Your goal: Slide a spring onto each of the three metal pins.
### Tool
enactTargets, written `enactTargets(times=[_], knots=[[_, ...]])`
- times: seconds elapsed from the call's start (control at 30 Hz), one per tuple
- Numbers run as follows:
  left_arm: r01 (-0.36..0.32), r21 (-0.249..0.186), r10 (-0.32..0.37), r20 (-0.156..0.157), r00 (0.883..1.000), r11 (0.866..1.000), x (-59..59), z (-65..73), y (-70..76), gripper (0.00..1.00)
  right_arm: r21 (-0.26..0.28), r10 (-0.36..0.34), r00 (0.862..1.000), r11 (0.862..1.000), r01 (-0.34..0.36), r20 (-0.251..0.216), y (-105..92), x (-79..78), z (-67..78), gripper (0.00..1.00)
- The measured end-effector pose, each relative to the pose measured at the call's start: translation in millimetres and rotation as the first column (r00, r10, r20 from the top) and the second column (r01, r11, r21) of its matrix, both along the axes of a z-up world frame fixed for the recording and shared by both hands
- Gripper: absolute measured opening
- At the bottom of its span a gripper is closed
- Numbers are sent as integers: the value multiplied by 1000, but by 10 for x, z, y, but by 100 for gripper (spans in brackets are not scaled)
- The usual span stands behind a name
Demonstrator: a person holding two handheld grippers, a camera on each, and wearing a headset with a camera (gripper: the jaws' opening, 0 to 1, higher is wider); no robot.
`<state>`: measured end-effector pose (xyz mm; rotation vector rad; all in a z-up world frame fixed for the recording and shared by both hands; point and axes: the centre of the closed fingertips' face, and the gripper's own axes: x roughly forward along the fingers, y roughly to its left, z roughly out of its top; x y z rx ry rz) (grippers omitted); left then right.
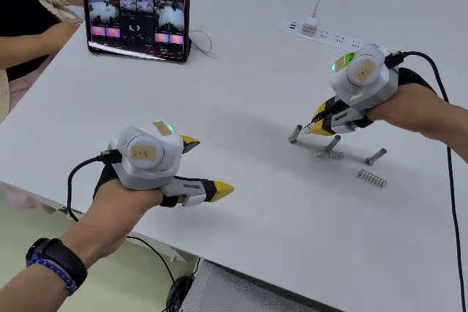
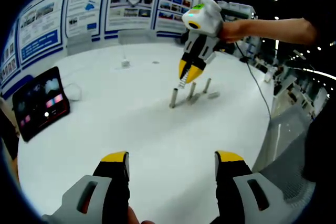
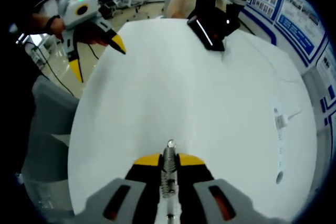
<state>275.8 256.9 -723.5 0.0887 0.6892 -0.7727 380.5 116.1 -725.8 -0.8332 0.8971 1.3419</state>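
Table [image 1: 241, 71], white and broad, carries the work, with a tablet [image 1: 137, 20] at its far corner and a power strip [image 1: 322, 34] along the far edge. The left hand-held gripper [image 1: 207, 165] hovers over bare table near the front edge, well apart from the parts; its yellow-tipped jaws stand wide and empty. The right hand-held gripper [image 1: 316, 123] is over the cluster of parts, jaws closed narrow on a spring [image 3: 168, 177] that runs lengthwise between them and pokes out past the tips. Three metal pins stand upright in a loose row: the first pin [image 1: 295, 134] nearest that gripper, the middle pin [image 1: 333, 142] beside it, and the third pin [image 1: 376, 156] farthest out. None of them seems to wear a spring, so the task looks to be at its first threading, with all three pins left to fill. Two loose springs lie flat on the table, one spring [image 1: 330, 154] at the foot of the middle pin and the other spring [image 1: 371, 178] just in front of the third pin. In the right gripper view the held spring lines up with the first pin's round top just beyond its free end. In the left gripper view that end hangs close above the same pin. Whether the coil has started over the tip cannot be told.
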Motion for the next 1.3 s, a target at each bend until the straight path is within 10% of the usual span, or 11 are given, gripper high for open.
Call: enactTargets(times=[1.3], knots=[[-4, -6, 3, -15, 1000, 1000, -39, -25, -13, 66, -56, 100, 995, 993, -101, -18, 214, 13, -230, 12]])
